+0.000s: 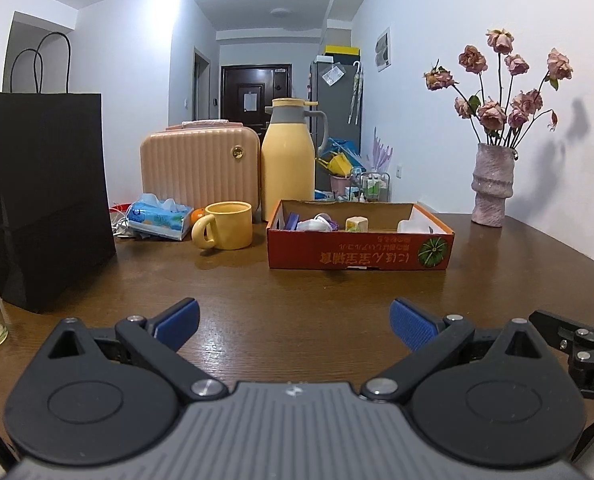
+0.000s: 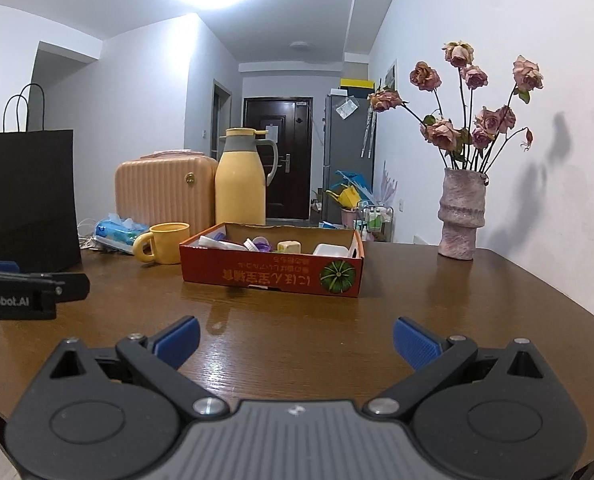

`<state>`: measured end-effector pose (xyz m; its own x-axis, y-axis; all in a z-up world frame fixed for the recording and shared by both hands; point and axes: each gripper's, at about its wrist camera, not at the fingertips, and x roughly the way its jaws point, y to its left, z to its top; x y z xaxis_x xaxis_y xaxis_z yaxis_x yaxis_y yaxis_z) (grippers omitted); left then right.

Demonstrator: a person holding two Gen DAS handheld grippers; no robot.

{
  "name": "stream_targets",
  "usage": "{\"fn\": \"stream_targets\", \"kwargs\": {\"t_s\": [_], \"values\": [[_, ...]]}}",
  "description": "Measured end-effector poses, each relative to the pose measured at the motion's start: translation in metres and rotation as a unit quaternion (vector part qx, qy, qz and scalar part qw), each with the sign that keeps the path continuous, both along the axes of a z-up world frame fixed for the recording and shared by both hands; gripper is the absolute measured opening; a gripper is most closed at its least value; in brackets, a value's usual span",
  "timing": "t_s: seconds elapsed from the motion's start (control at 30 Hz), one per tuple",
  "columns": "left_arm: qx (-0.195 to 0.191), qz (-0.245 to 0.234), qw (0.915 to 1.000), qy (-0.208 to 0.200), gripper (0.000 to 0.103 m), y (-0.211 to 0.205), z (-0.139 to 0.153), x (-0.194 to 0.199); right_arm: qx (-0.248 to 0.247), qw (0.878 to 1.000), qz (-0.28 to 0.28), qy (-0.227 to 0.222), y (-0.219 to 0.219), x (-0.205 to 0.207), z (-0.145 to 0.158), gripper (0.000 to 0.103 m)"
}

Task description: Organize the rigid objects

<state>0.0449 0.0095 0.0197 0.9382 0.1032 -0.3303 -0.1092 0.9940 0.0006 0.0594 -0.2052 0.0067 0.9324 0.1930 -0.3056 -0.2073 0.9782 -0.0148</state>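
Left wrist view, nearest first: the left gripper (image 1: 295, 322) hovers low over a brown wooden table (image 1: 297, 292), its blue-padded jaws spread wide and holding nothing. The right gripper (image 2: 296, 340) hangs beside it, just as widely released and equally empty. Beyond both, mid-table, sits a shallow red cardboard box (image 1: 359, 250) (a green pumpkin is printed on its front), holding small rigid objects (image 1: 317, 223), mostly white and purple. Just left of the box stands a yellow mug (image 1: 225, 225), with a tissue pack (image 1: 159, 216) further left. Behind the box rise a yellow thermos jug (image 1: 288, 160) and a ribbed pink case (image 1: 200, 168). Right of the box, a vase of dried roses (image 1: 493, 184).
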Motion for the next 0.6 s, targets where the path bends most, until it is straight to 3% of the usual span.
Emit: {"fn": "stream_targets", "kwargs": {"t_s": [0.6], "values": [[-0.002, -0.002, 1.0, -0.004, 0.103, -0.0014, 0.0008, -0.0027, 0.0, 1.0, 0.003, -0.001, 0.0015, -0.0007, 0.0005, 0.103]]}}
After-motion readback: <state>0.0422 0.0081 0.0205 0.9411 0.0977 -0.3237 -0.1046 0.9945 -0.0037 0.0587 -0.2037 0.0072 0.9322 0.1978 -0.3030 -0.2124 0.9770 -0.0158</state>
